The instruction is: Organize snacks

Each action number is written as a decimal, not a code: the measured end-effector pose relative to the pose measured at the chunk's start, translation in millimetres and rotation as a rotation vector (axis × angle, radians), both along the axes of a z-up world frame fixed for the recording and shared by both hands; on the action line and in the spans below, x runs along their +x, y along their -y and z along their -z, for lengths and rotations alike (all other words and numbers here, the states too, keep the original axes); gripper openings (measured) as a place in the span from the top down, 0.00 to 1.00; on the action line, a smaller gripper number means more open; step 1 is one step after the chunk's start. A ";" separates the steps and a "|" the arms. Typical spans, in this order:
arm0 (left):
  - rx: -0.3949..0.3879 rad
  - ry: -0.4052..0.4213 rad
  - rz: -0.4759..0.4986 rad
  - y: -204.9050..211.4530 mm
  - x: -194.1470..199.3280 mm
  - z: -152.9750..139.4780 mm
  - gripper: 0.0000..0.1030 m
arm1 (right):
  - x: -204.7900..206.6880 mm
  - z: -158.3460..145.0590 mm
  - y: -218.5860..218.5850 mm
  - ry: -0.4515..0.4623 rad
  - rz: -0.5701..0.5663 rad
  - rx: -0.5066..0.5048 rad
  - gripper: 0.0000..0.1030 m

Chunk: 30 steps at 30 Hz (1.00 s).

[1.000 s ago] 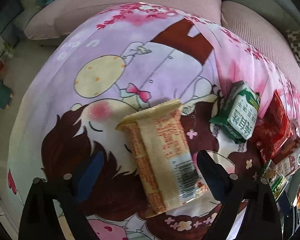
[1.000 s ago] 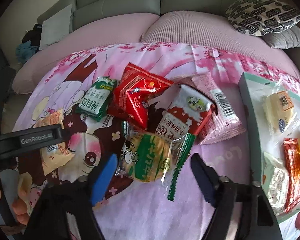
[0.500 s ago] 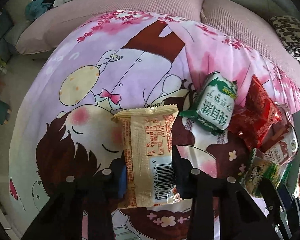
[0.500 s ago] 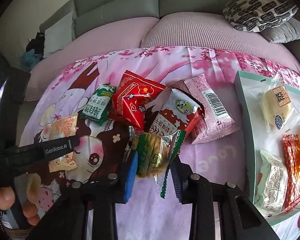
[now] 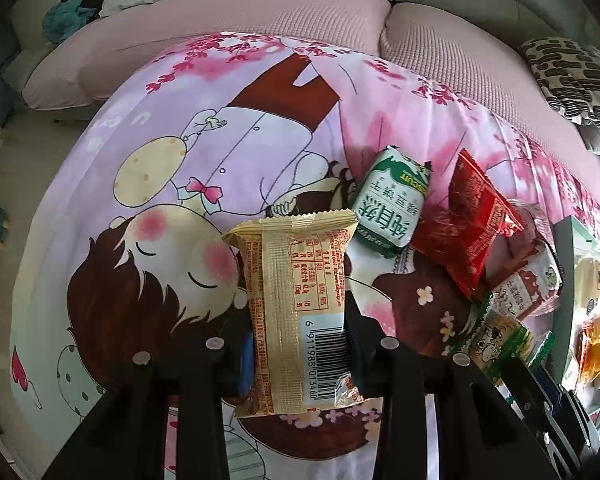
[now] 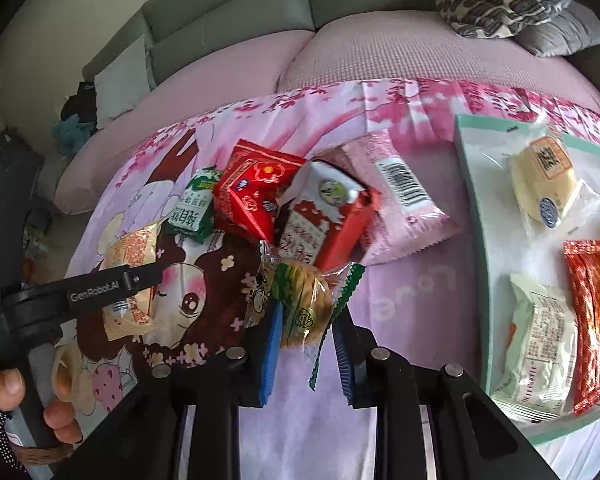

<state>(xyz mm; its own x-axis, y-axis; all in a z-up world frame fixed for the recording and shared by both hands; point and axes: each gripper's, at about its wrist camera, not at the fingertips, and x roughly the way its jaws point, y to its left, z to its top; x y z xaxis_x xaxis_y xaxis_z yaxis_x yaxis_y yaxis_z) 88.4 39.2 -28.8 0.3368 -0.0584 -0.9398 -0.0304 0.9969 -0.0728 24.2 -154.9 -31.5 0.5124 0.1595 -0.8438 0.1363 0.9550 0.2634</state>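
Left wrist view: the left gripper (image 5: 300, 336), spread a second ago, now pinches the beige snack packet (image 5: 300, 304) above the cartoon cloth (image 5: 148, 184). The right gripper (image 6: 306, 332) has likewise clamped the green-trimmed cookie packet (image 6: 300, 300); both look ready for the tray (image 6: 472, 216).

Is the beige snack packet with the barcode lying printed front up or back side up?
Back side up: the beige snack packet shows its centre seam, nutrition table and barcode toward the left wrist camera.

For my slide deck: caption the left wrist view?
Left gripper clamps a beige snack packet above the cartoon bedsheet.
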 end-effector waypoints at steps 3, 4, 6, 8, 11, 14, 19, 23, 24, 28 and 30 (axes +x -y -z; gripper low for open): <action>-0.019 -0.006 0.008 -3.8 11.5 8.4 0.63 | -0.2 1.3 3.7 -0.005 0.004 0.020 0.74; -0.022 -0.008 0.011 -3.3 12.5 9.2 0.63 | -0.7 1.1 4.3 -0.006 0.005 0.023 0.74; -0.023 -0.011 0.014 -2.4 12.4 9.5 0.63 | -1.2 0.6 3.1 -0.002 -0.004 0.015 0.74; -0.025 -0.015 0.015 -2.0 12.0 9.9 0.63 | -1.2 1.6 3.6 -0.002 0.005 0.004 0.73; -0.023 -0.021 0.020 -1.4 12.0 11.0 0.63 | -0.3 2.2 1.5 -0.010 0.005 -0.048 0.61; -0.014 -0.030 0.029 0.7 11.6 12.6 0.63 | -1.0 -0.6 -3.3 -0.005 0.007 -0.148 0.43; -0.001 -0.035 0.036 3.8 11.5 14.3 0.63 | -1.1 -2.7 -8.6 -0.019 0.019 -0.161 0.26; -0.009 -0.041 0.037 4.4 12.7 15.7 0.63 | 3.5 -2.3 -21.2 -0.035 0.032 -0.160 0.23; -0.009 -0.042 0.035 3.9 13.1 15.9 0.63 | 5.2 -1.7 -24.9 -0.038 0.038 -0.168 0.23; -0.004 -0.047 0.025 0.0 14.1 17.2 0.63 | 11.7 3.1 -33.8 -0.065 0.079 -0.215 0.23; -0.011 -0.051 0.018 -3.8 15.1 18.1 0.63 | 16.9 6.4 -37.8 -0.075 0.096 -0.240 0.23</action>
<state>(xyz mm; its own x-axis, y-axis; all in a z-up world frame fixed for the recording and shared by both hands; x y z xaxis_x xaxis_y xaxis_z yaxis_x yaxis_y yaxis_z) 103.5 43.0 -46.9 0.2869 -0.0745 -0.9551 -0.0166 0.9964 -0.0827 41.1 -117.2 -37.9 0.4498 -0.0965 -0.8879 0.2402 0.9706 0.0162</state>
